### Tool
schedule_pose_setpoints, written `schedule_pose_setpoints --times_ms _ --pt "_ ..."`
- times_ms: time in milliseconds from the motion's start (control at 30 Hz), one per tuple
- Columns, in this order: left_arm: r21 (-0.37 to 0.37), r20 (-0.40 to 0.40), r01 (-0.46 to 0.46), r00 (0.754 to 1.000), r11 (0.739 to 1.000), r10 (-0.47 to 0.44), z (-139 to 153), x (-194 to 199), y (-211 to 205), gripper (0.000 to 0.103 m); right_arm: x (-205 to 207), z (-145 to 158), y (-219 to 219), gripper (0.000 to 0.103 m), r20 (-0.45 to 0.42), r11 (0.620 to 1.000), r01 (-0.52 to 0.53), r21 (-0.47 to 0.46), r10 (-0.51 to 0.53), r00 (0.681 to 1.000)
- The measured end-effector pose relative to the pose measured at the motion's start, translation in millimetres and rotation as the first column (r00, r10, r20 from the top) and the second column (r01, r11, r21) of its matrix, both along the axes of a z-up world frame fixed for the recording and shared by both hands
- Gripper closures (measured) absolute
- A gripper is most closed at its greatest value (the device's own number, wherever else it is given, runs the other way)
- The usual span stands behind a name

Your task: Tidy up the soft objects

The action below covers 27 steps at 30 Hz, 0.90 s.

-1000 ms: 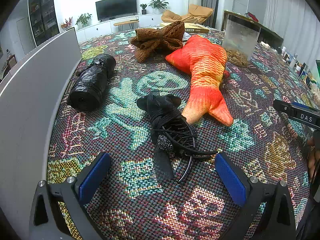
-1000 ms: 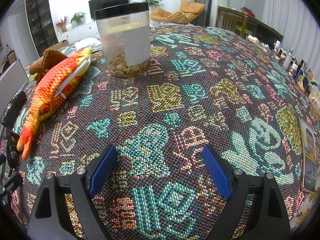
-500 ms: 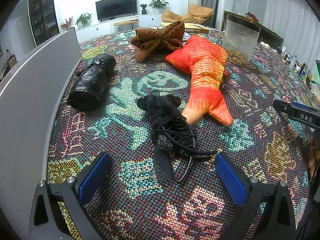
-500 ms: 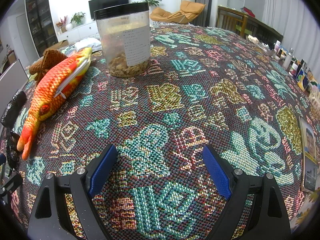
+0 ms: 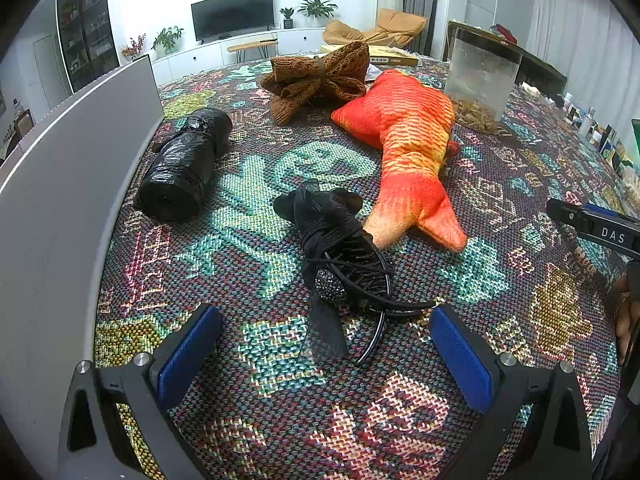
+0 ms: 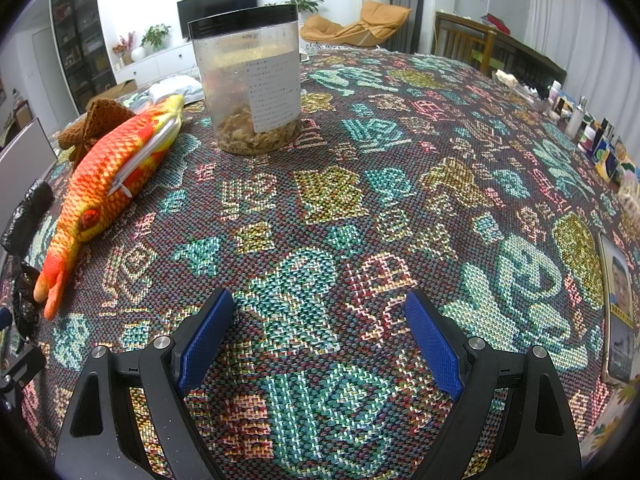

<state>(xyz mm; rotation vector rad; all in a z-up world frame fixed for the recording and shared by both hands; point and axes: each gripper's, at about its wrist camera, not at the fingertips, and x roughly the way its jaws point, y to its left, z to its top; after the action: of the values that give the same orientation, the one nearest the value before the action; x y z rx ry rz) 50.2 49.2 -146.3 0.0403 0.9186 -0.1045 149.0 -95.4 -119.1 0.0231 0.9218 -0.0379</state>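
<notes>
On the patterned tablecloth, a black bow hair clip with a headband (image 5: 340,264) lies just ahead of my left gripper (image 5: 324,344), which is open with nothing between its blue pads. Beyond it lie an orange plush fish (image 5: 408,152), a tied brown knitted cloth (image 5: 320,76) and a roll of black bags (image 5: 184,164). My right gripper (image 6: 316,332) is open over bare cloth, with nothing between its pads. The orange plush fish (image 6: 116,184), zipper up, lies far to its left, with the brown knitted cloth (image 6: 96,124) behind it.
A grey box wall (image 5: 60,200) runs along the table's left edge. A clear jar with a black lid (image 6: 252,84) stands at the back middle. Small bottles and boxes (image 6: 592,136) line the right edge, and a photo card (image 6: 620,304) lies at the right.
</notes>
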Motion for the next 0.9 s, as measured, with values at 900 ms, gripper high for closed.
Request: schedule_pose_setpoints --times_ms 900 --pt "-0.003 0.000 0.012 1.000 1.000 -0.012 0.3 -8.8 -0.4 0.000 81.0 44.6 120.1 0.012 -0.013 0.958 -0.190 0.214 0.198 0.980"
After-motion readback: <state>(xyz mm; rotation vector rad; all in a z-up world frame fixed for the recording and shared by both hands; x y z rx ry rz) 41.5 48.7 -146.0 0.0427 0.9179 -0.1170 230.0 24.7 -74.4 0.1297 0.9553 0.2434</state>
